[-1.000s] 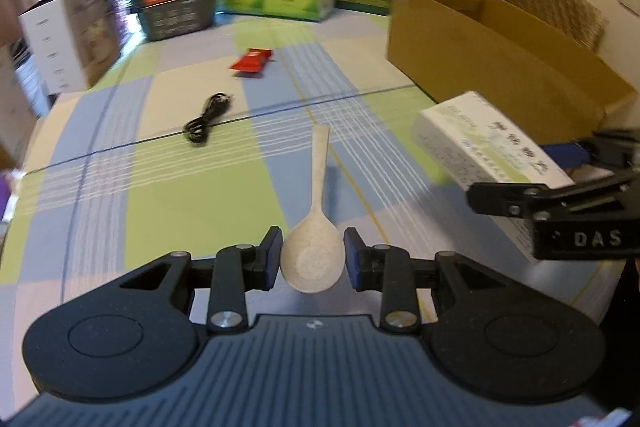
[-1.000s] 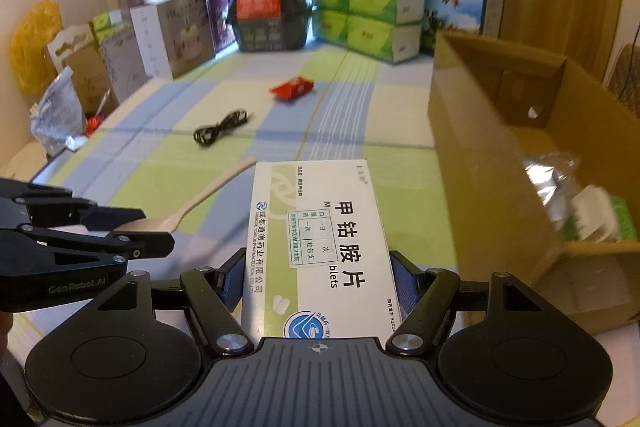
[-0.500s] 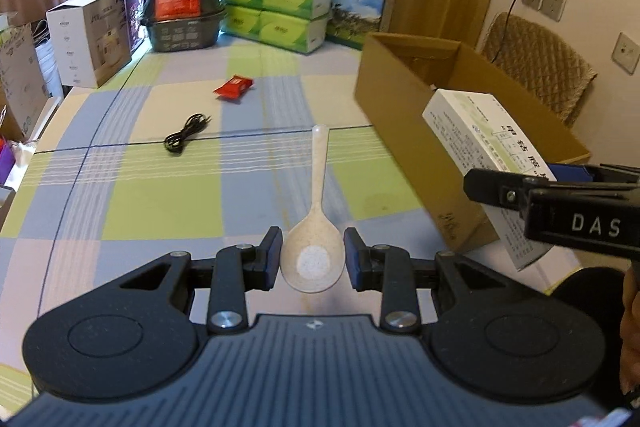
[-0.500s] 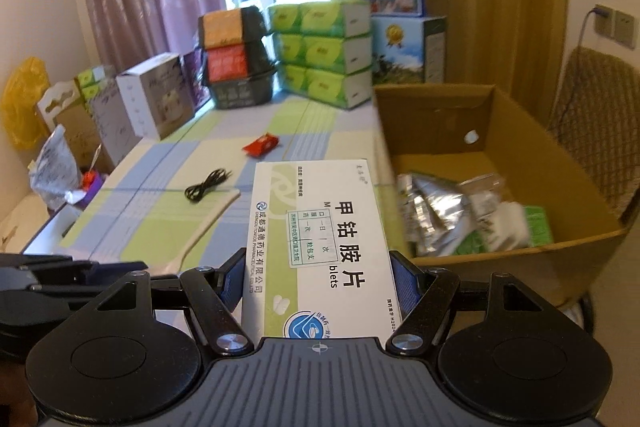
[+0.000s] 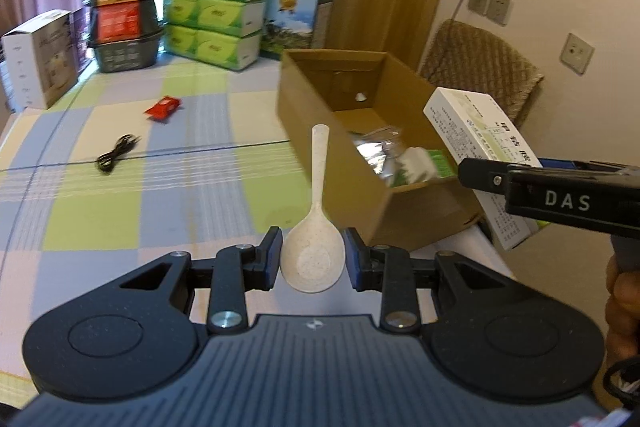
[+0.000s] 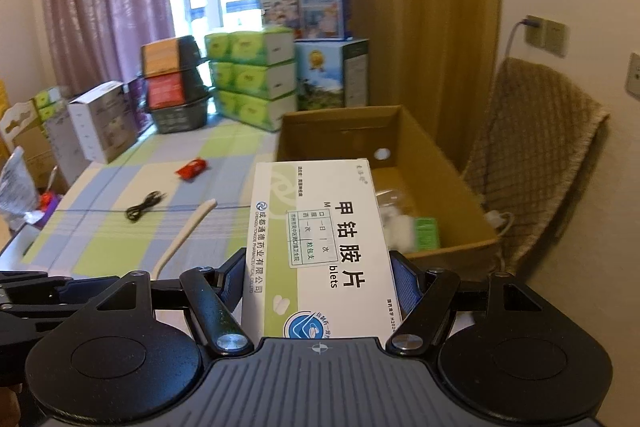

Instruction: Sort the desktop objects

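My left gripper [image 5: 312, 257] is shut on the bowl of a beige spoon [image 5: 314, 223], whose handle points forward toward the open cardboard box [image 5: 320, 115]. My right gripper [image 6: 320, 277] is shut on a white and green medicine box [image 6: 320, 239], held in the air in front of the cardboard box [image 6: 348, 135]. The same medicine box [image 5: 476, 139] shows at the right of the left wrist view, above the box's near right corner. Inside the cardboard box lie a silver bag [image 5: 380, 151] and a green packet [image 5: 438, 163].
On the checked tablecloth [image 5: 120, 211] lie a black cable [image 5: 116, 157] and a red packet [image 5: 162, 108]. Tissue packs [image 5: 216, 15], stacked dark baskets [image 5: 124, 23] and boxes line the far edge. A woven chair [image 6: 536, 163] stands right of the cardboard box.
Both grippers have risen and moved toward the cardboard box, carrying the spoon and the medicine box; the box's inside has come into view.
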The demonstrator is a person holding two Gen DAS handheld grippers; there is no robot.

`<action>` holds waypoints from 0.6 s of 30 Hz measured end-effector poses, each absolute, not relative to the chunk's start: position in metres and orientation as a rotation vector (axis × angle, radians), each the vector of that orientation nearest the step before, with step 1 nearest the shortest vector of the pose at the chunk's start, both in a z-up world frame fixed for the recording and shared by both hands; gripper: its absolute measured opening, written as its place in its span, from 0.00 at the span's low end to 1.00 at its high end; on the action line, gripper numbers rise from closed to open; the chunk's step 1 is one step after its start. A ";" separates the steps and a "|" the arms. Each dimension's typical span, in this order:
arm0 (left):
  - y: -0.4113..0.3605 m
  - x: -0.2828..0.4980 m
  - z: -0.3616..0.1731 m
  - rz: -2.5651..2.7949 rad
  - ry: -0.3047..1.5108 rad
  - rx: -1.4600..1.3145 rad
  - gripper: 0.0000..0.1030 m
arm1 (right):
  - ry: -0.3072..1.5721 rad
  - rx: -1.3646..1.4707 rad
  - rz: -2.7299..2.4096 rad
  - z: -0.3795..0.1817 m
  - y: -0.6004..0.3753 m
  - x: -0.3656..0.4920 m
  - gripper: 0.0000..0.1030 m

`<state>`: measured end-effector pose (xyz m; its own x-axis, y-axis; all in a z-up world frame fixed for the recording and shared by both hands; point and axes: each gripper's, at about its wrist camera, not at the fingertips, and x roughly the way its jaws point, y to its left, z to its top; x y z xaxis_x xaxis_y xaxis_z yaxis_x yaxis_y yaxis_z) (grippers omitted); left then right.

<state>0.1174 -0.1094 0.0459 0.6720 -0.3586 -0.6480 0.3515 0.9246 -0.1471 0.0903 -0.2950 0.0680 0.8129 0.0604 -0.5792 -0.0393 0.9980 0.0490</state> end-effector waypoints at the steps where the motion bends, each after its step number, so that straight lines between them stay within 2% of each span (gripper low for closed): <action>1: -0.115 0.117 0.047 -0.408 0.728 -0.008 0.27 | 0.618 0.040 0.043 0.069 -0.300 0.091 0.67; 18: -0.165 0.134 0.059 -0.472 0.702 -0.007 0.27 | 0.638 0.071 -0.012 0.070 -0.341 0.102 0.67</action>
